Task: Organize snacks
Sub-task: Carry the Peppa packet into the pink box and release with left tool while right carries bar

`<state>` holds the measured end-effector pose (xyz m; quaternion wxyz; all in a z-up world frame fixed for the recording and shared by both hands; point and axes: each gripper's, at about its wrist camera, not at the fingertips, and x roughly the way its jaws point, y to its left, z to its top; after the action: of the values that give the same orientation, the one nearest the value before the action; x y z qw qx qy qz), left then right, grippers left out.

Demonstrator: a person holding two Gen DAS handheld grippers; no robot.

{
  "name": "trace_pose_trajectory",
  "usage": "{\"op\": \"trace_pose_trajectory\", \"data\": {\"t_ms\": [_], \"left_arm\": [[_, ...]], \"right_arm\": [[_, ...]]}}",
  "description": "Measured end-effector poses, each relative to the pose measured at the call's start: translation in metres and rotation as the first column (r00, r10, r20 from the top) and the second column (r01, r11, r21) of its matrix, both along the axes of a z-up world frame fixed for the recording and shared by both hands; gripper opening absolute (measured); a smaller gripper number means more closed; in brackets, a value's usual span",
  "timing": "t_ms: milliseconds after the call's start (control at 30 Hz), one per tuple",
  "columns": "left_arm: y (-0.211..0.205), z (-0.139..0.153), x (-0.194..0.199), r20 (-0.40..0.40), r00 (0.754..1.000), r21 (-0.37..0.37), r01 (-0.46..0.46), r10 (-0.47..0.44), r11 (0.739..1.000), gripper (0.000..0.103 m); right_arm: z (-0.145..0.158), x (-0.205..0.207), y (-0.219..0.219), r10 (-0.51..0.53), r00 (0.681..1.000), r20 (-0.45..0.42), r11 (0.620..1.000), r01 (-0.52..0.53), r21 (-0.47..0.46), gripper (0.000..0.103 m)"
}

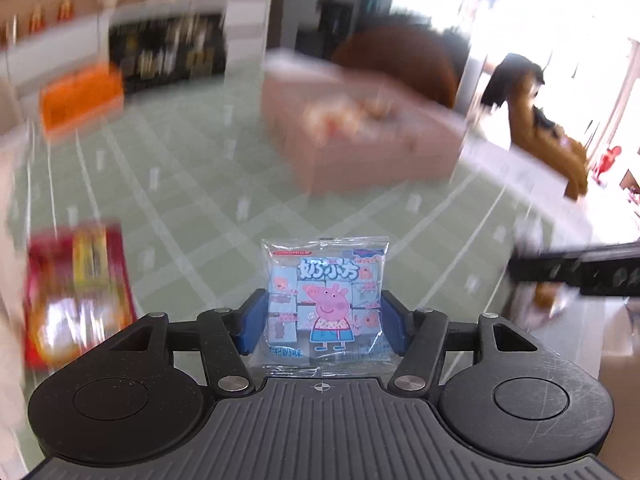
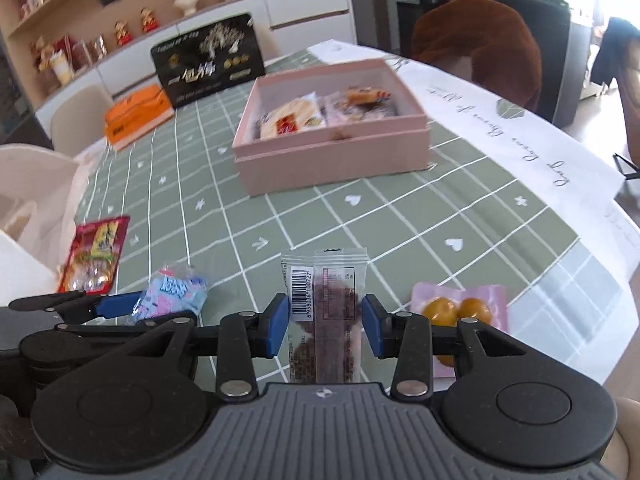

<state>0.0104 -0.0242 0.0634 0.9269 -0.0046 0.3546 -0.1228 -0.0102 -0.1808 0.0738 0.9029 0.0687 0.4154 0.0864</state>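
The pink box (image 2: pixel 332 136) sits open on the tabletop (image 2: pixel 400 216) straight ahead of both tools, and we hold the brown bar packet (image 2: pixel 324 312) lengthwise in the right tool (image 2: pixel 325 320), the Peppa packet (image 1: pixel 326 300) in the left tool (image 1: pixel 325 320), the right seemingly no farther.

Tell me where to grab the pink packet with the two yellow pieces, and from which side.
Judging by its pose, the pink packet lies flat on the tablecloth, so come from above and pinch a flat edge margin beside the two yellow lumps, not across them.
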Motion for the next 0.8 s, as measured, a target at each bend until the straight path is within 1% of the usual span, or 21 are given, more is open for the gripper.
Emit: {"op": "trace_pose_trajectory", "data": {"t_ms": [33, 100, 167, 200, 233, 300, 333, 400, 433, 500, 533, 667, 700, 767, 800], "left_arm": [[-0.004, 0.011, 0.004, 0.038, 0.999, -0.007, 0.018, -0.017, 1.000, 0.065], [-0.013, 0.034, 0.023, 0.086, 0.995, -0.037, 0.051, -0.047, 0.998, 0.065], [-0.024, 0.061, 0.057, 0.125, 0.990, -0.053, 0.066, -0.059, 0.996, 0.065], [-0.029, 0.075, 0.078, 0.135, 0.989, -0.071, 0.067, -0.057, 0.995, 0.066], [-0.034, 0.088, 0.105, 0.134, 0.989, -0.108, 0.069, -0.054, 0.992, 0.066], [-0.040, 0.094, 0.153, 0.109, 0.993, -0.188, 0.073, -0.053, 0.979, 0.068], [-0.044, 0.089, 0.180, 0.068, 0.995, -0.201, 0.080, -0.067, 0.976, 0.067], [-0.049, 0.075, 0.212, -0.017, 0.998, -0.201, 0.059, -0.064, 0.978, 0.062], [-0.046, 0.070, 0.212, -0.012, 0.999, -0.230, 0.044, -0.048, 0.972, 0.059], [-0.035, 0.064, 0.197, 0.036, 0.999, -0.280, 0.033, -0.024, 0.959, 0.059], [-0.030, 0.061, 0.189, 0.037, 0.999, -0.282, 0.026, -0.016, 0.959, 0.059], [-0.005, 0.035, 0.147, -0.004, 1.000, -0.212, -0.001, 0.000, 0.977, 0.059], [0.003, 0.028, 0.135, -0.026, 1.000, -0.196, -0.014, 0.009, 0.981, 0.059], [0.017, 0.014, 0.113, -0.086, 0.996, -0.187, -0.047, 0.031, 0.981, 0.059], [0.023, 0.008, 0.101, -0.119, 0.992, -0.184, -0.066, 0.044, 0.981, 0.059]], "right_arm": [[0.003, 0.000, -0.003, -0.005, 1.000, 0.007, 1.000, 0.005, 0.006, 0.040], [0.008, 0.001, -0.010, -0.019, 1.000, 0.017, 1.000, 0.018, 0.018, 0.040], [0.013, 0.004, -0.018, -0.030, 0.999, 0.021, 0.999, 0.029, 0.038, 0.040], [0.015, 0.008, -0.021, -0.034, 0.999, 0.020, 0.998, 0.033, 0.049, 0.040], [0.016, 0.011, -0.023, -0.040, 0.999, 0.022, 0.998, 0.039, 0.052, 0.040], [0.019, 0.016, -0.024, -0.055, 0.998, 0.028, 0.998, 0.054, 0.035, 0.037], [0.021, 0.019, -0.023, -0.061, 0.998, 0.030, 0.998, 0.060, 0.027, 0.037], [0.025, 0.023, -0.023, -0.061, 0.998, 0.034, 0.998, 0.060, 0.025, 0.037], [0.026, 0.025, -0.023, -0.063, 0.997, 0.034, 0.998, 0.063, 0.017, 0.036], [0.029, 0.027, -0.026, -0.066, 0.997, 0.041, 0.998, 0.066, 0.004, 0.036], [0.028, 0.027, -0.028, -0.071, 0.997, 0.040, 0.997, 0.071, 0.002, 0.036], [0.014, 0.032, -0.033, -0.053, 0.999, -0.007, 0.998, 0.053, 0.017, 0.036], [0.009, 0.034, -0.030, -0.045, 0.999, -0.016, 0.999, 0.046, 0.006, 0.037], [0.000, 0.041, -0.023, -0.027, 0.999, -0.034, 1.000, 0.026, -0.014, 0.038], [-0.005, 0.048, -0.018, -0.014, 0.999, -0.042, 1.000, 0.013, -0.019, 0.041]]}}
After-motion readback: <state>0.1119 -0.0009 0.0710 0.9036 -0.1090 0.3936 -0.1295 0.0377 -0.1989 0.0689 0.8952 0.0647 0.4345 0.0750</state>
